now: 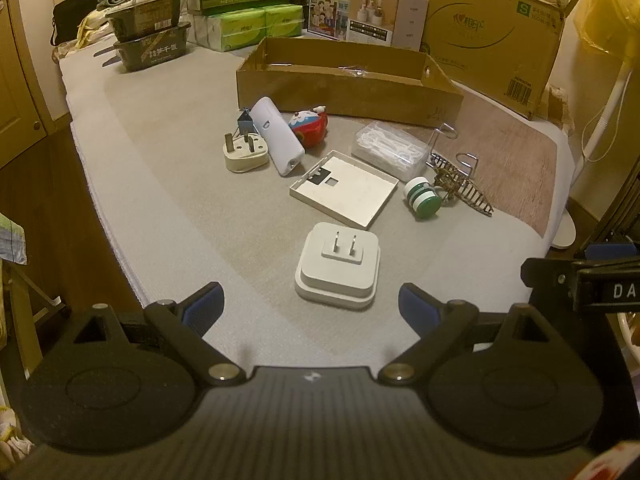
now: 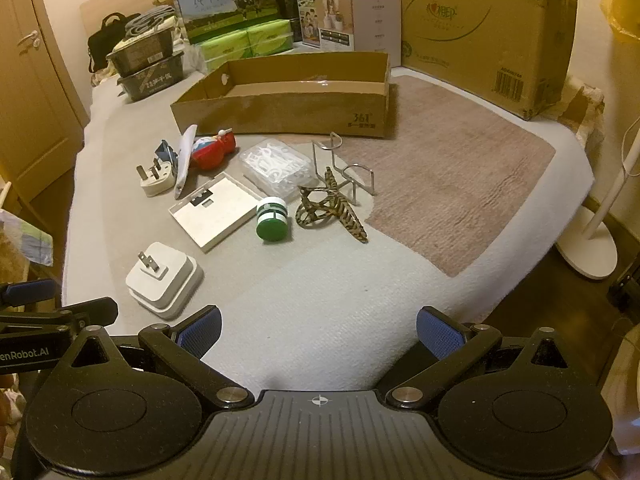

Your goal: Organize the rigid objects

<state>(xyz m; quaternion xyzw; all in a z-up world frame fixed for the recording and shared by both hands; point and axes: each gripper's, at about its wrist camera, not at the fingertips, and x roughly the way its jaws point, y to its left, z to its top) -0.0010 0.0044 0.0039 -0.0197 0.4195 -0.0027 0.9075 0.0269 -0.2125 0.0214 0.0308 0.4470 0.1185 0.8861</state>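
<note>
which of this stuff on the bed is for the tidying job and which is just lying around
Job:
shallow cardboard tray
white two-pin adapter
three-pin plug
flat white case
green-capped jar
striped hair claw
clear plastic box

Lying about:
milk cartons
tissue packs
large carton
black bag

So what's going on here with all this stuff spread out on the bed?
A person holds two grippers over the bed, sorting small hard objects. Both the left gripper and right gripper are open and hold nothing. The white two-prong plug adapter lies nearest, just ahead of the left gripper. The green-and-white jar, hair claw clip and other items are loose, and the shallow cardboard tray looks empty.
</note>
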